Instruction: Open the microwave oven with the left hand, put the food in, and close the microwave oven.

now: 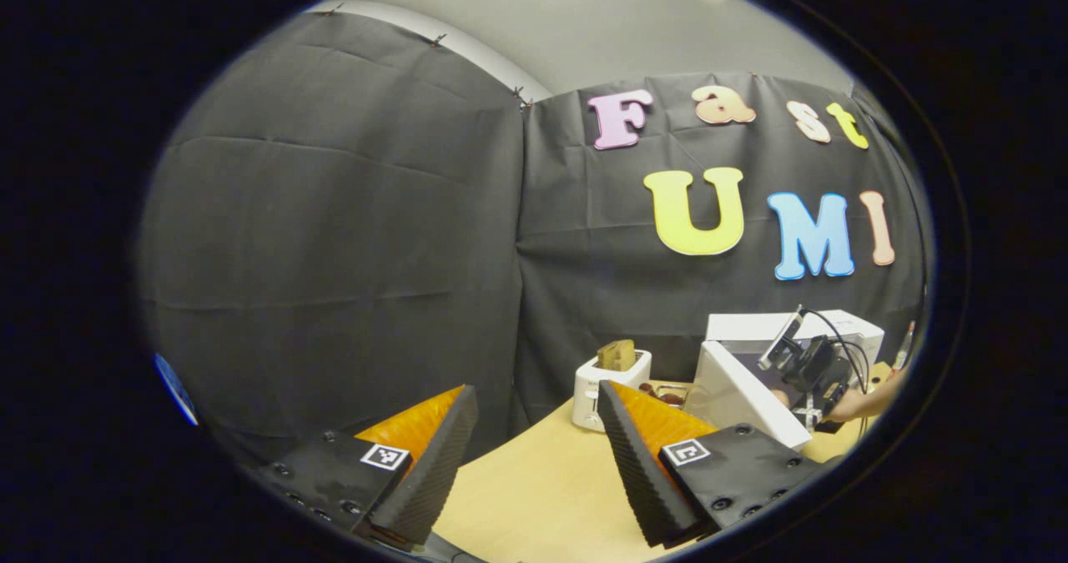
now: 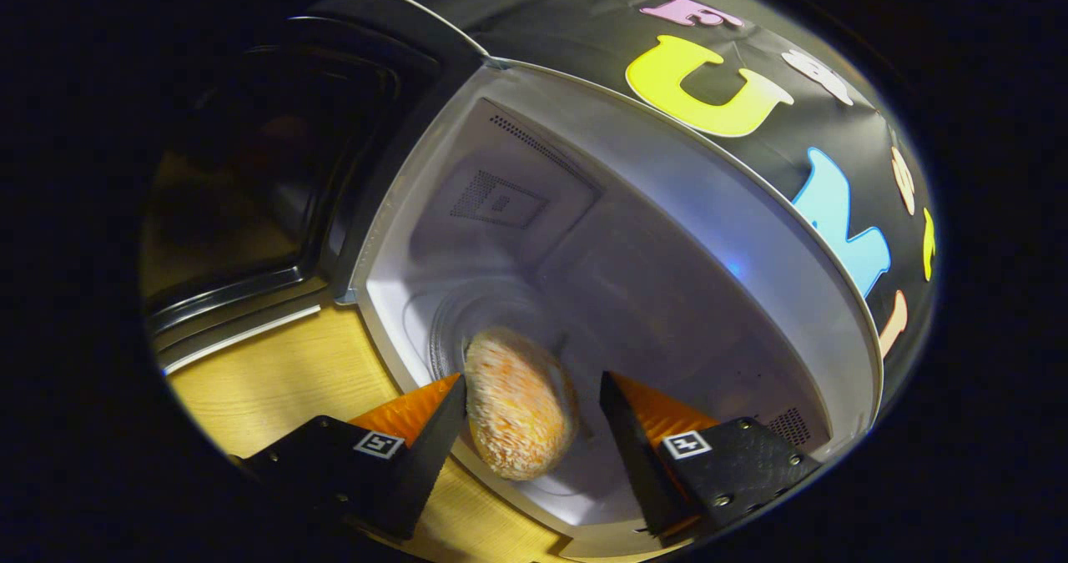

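Observation:
In the right gripper view, the white microwave (image 2: 667,238) stands with its cavity facing me and its dark-windowed door (image 2: 267,171) swung out to the left. A round, crumb-coated piece of food (image 2: 517,404) sits between the fingers of my right gripper (image 2: 532,379), at the front lip of the cavity. It is against the left finger, with a gap to the right one. The gripper is open. In the left gripper view, my left gripper (image 1: 538,392) is open and holds nothing, well back from the microwave (image 1: 834,325) and its open door (image 1: 738,396).
A white toaster (image 1: 609,388) with a slice of bread in it stands on the wooden table (image 1: 542,480), left of the microwave. A hand (image 1: 868,400) holds the other gripper (image 1: 813,367) at the microwave's mouth. Black cloth walls the booth behind.

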Tool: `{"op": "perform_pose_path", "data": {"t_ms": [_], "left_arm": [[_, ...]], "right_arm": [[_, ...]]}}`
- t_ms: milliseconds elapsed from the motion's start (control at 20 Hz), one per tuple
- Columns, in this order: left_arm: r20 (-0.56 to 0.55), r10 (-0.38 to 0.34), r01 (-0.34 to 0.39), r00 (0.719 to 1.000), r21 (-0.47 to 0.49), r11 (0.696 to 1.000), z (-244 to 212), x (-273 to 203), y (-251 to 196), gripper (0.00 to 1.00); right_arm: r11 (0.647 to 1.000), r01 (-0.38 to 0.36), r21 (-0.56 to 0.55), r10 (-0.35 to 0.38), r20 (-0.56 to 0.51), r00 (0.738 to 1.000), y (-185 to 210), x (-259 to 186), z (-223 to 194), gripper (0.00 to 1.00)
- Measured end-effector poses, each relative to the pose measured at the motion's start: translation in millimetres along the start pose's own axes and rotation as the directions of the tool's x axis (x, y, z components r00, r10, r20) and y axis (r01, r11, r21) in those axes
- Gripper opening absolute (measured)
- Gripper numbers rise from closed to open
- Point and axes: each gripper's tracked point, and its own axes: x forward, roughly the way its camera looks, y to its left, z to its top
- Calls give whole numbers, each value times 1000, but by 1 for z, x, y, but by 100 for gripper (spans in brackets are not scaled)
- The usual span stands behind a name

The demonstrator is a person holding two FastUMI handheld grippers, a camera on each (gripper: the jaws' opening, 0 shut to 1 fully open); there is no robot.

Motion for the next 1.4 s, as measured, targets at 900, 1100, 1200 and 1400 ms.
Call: {"op": "perform_pose_path", "data": {"t_ms": [900,1100,1200,1400], "left_arm": [[-119,-228,228,966,-13,974,-83,9,-85,95],[-164,-234,235,958,-17,972,-108,7,-94,75],[-191,-230,230,954,-23,973,-119,7,-97,48],[-256,-273,273,927,-37,961,-142,4,-120,8]], "right_arm": [[930,20,366,-101,205,974,-81,-200,53,97],[907,47,418,-153,222,963,-110,-245,46,97],[897,54,440,-168,225,960,-118,-265,40,97],[881,61,470,-185,223,957,-127,-296,21,97]]}}
